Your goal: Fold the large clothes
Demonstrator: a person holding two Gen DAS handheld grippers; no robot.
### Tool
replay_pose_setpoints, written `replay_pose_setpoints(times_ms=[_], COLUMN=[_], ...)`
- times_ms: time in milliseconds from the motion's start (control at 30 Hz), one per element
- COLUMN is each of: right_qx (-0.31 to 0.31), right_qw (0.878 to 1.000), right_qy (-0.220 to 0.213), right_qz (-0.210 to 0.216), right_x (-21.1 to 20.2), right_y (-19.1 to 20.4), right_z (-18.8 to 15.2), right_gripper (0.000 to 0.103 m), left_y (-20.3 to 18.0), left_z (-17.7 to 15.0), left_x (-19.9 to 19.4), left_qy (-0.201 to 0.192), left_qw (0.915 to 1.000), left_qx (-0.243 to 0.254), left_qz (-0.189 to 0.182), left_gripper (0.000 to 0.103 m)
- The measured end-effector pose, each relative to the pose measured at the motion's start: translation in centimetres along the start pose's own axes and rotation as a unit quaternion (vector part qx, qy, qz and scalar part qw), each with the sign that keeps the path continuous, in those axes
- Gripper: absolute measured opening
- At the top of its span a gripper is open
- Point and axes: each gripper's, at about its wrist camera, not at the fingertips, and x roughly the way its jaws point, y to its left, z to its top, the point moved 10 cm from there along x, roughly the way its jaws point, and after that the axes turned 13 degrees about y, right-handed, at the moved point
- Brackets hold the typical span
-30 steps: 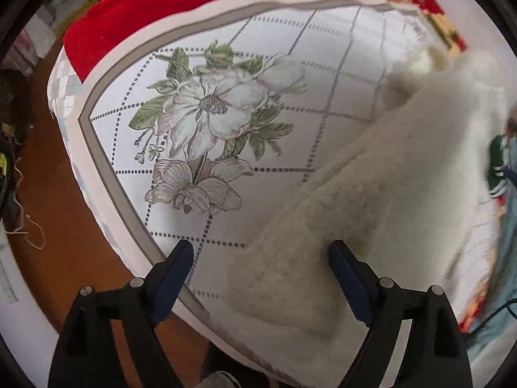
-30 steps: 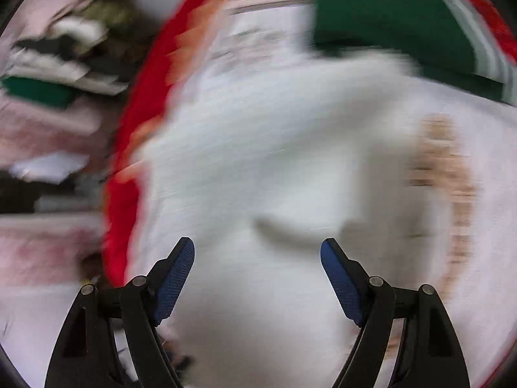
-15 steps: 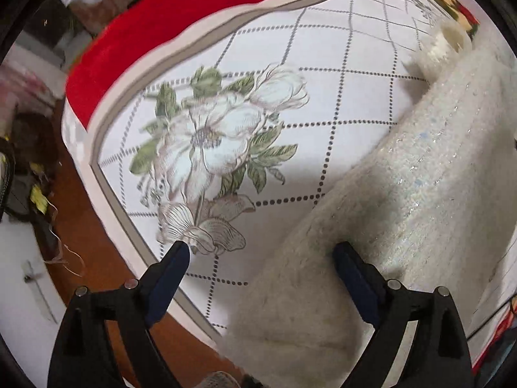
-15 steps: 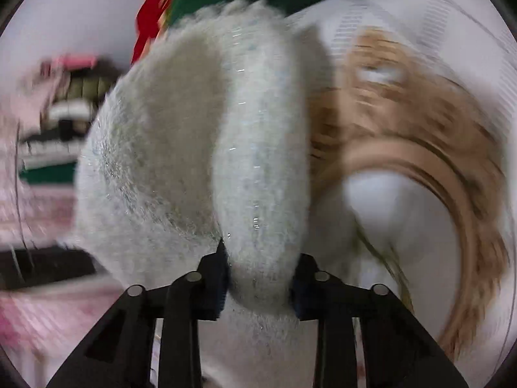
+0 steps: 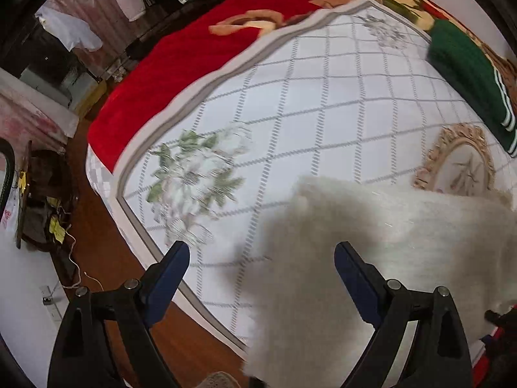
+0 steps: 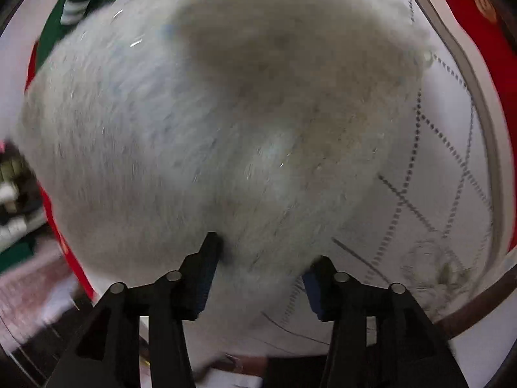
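Observation:
A fluffy white garment [image 5: 387, 242] hangs lifted above the white quilted bedspread [image 5: 307, 103] in the left wrist view. My left gripper [image 5: 261, 271] is open, and the garment's near edge drapes between and past its fingers without being pinched. In the right wrist view the same garment [image 6: 200, 123] fills most of the frame, blurred by motion. My right gripper [image 6: 263, 271] is shut on a thick bunch of it; the blue pads press into the fleece from both sides.
A folded green garment with white stripes [image 5: 468, 74] lies at the far right of the bed. A red blanket [image 5: 181, 55] lies under the bedspread along the far side. Brown floor [image 5: 106, 258] and clutter lie left of the bed edge.
My right gripper has raised and swung the white garment, which now hangs off the bed. The left gripper has pulled back and up, still open; more of the bed shows.

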Motion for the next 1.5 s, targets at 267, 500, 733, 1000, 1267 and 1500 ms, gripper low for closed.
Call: replay_pose_setpoints(times_ms=[267,500,733,1000,1267,1500], right_qx=[-0.142,-0.207,-0.194,-0.215,-0.070,0.014], right_qw=[0.984,0.976,0.975,0.976,0.996,0.978], right_qy=[-0.081,-0.049,-0.017,-0.013,0.051,0.082], right_qz=[-0.072,-0.045,-0.105,-0.042,0.017,0.189], right_x=[-8.4,-2.7,1.5,-6.8,-3.1,6.9], right_y=[5.9,15.2,17.8,13.8,-0.4,3.1], right_z=[-0.8,5.3,10.2,5.6,0.4,-0.7], right_gripper=[0.053,0.037,0.037,0.074,0.076,0.052], left_y=[-4.1,-3.2,-2.7,-3.2,-3.8,-2.3], left_z=[0.9,2.0,1.9,-0.9,-8.5,-11.3], left_x=[2.5,9.4,9.5,4.4,4.3,7.4], left_qy=[-0.004,0.052,0.049,0.018,0.070,0.118], left_qw=[0.9993,0.9986,0.9986,0.9994,0.9952,0.9898], left_qx=[0.024,-0.011,-0.015,-0.015,-0.050,-0.077], left_qz=[0.029,0.000,-0.012,-0.027,-0.046,-0.022], left_gripper=[0.093,0.093,0.094,0.095,0.095,0.095])
